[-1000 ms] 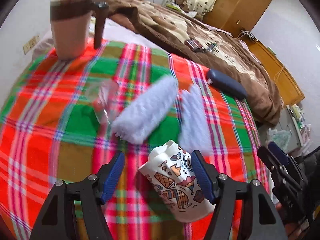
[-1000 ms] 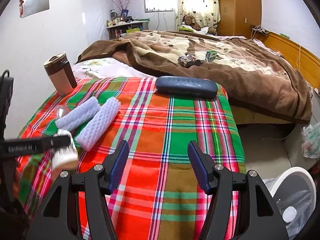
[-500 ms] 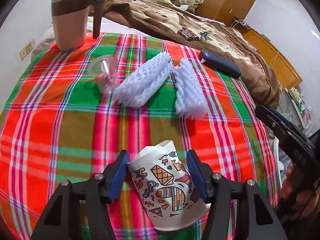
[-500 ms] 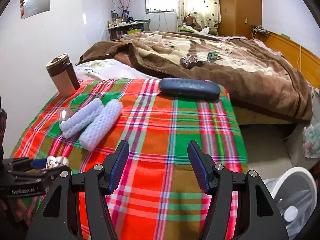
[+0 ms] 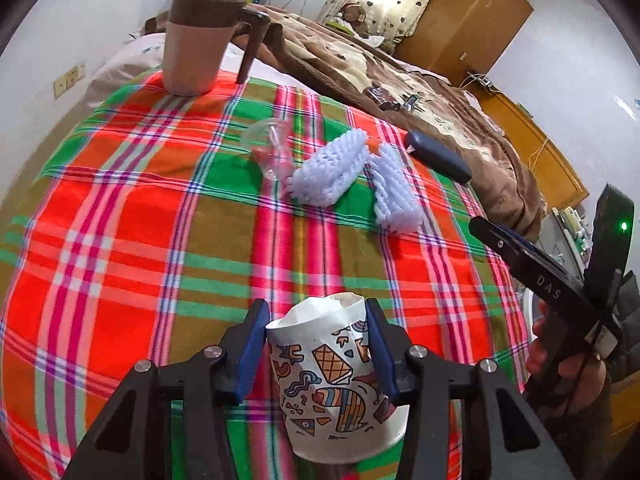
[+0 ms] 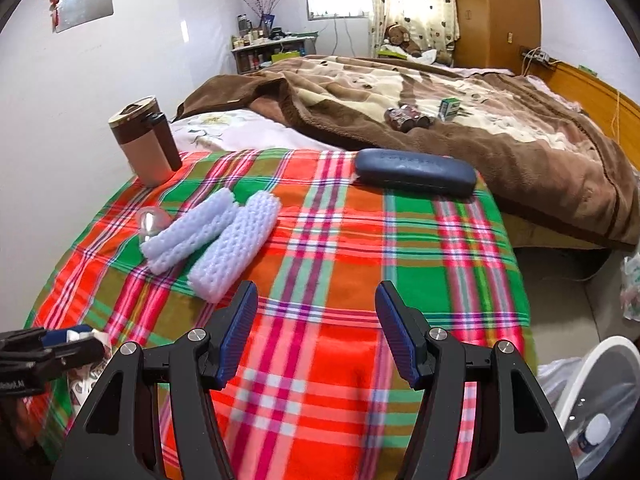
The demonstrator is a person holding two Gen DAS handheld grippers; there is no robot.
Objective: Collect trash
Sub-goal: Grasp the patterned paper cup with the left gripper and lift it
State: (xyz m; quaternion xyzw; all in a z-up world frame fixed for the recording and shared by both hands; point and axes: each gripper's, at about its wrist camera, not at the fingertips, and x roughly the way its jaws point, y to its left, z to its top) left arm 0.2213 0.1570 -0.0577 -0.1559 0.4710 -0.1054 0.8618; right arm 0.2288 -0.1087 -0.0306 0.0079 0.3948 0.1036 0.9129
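Left wrist view, left to right: plaid cloth (image 5: 120,240) in red, green and brown across the table. Brown-and-tan lidded mug (image 5: 198,40) upright at the far left corner. Clear plastic cup (image 5: 270,148) on its side near centre, just beside the first white foam net sleeve (image 5: 332,168); second foam net sleeve (image 5: 396,196) right of it, ends close together. Dark blue glasses case (image 5: 438,156) at far right edge of the cloth, next to a brown blanket (image 5: 400,92) on the bed.

Left gripper (image 5: 318,344) low in frame, jaws closing, both blue pads against the sides of the patterned paper cup (image 5: 332,380). Cup mouth squeezed slightly out of round, white crumpled stuff inside. Cup at the near edge of the cloth; resting or lifted — cannot tell.

Right gripper (image 5: 520,256) at far right edge of this view, seen side-on, held by a hand (image 5: 568,376).

Right wrist view, left to right: left gripper's black body and a bit of the paper cup at lower left edge. Mug, clear cup, two foam sleeves, glasses case in the same layout. Right gripper centred low, jaws wide apart, nothing between them, over bare plaid. White trash bin (image 6: 600,396) with clear liner at lower right, off the table.
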